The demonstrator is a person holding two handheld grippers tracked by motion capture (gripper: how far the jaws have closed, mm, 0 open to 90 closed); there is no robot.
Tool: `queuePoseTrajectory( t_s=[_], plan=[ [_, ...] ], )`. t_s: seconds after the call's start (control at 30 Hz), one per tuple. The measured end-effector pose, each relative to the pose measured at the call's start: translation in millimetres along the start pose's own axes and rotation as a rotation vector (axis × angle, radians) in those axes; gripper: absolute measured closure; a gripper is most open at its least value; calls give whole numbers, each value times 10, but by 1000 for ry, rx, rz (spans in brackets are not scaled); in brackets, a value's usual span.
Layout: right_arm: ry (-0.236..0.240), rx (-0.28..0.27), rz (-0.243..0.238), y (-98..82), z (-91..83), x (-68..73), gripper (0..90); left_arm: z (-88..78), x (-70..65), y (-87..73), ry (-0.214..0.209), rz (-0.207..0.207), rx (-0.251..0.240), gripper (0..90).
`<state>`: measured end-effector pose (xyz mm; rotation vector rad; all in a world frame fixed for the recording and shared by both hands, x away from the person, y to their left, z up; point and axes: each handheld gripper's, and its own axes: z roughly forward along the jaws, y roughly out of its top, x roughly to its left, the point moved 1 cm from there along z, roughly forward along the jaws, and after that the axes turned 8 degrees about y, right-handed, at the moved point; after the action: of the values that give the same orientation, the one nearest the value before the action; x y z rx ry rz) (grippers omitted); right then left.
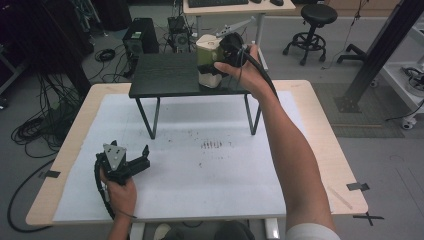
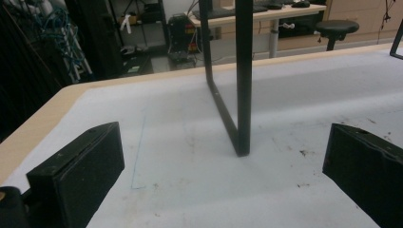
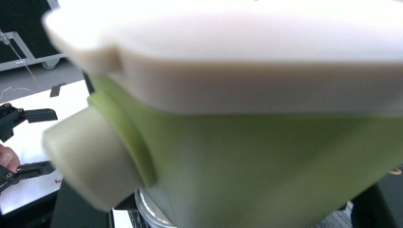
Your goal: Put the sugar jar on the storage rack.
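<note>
A green container with a cream lid (image 1: 206,47) stands on the right end of a low black stand (image 1: 165,75) at the far side of the table. My right gripper (image 1: 212,65) reaches in from the right and is shut on the container's side. In the right gripper view the container (image 3: 266,156) is very close, with a cream knob (image 3: 90,156) on its left. My left gripper (image 1: 144,157) rests on the white mat near the front left, open, with nothing between its fingers. In the left gripper view my left gripper (image 2: 223,180) points at one leg of the stand (image 2: 243,95).
A white mat (image 1: 200,190) covers the wooden table (image 1: 330,150), with dark specks (image 1: 211,145) near its middle. Beyond the table are a computer tower (image 1: 140,37), a stool (image 1: 317,15), a desk and floor cables (image 1: 35,130) at the left.
</note>
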<state>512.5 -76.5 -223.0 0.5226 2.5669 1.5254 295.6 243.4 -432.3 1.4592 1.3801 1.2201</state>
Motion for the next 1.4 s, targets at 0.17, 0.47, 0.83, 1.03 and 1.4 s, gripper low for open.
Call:
queuePoseTrajectory(
  t_s=[0.17,0.47,0.83,1.03,1.4],
  plan=[
    [1,1,0,0,-1,1,297,0,8,0,3,-6,2,2],
    [1,1,-2,-1,-2,0,297,2,9,1,0,-2,4,2],
    [1,4,-3,0,-1,1,297,6,10,-2,3,-8,7,2],
    [2,3,-3,0,-2,-1,297,8,11,-2,4,-5,10,2],
    [4,4,-4,-1,-2,-2,297,12,7,-3,5,-3,13,2]
  ],
)
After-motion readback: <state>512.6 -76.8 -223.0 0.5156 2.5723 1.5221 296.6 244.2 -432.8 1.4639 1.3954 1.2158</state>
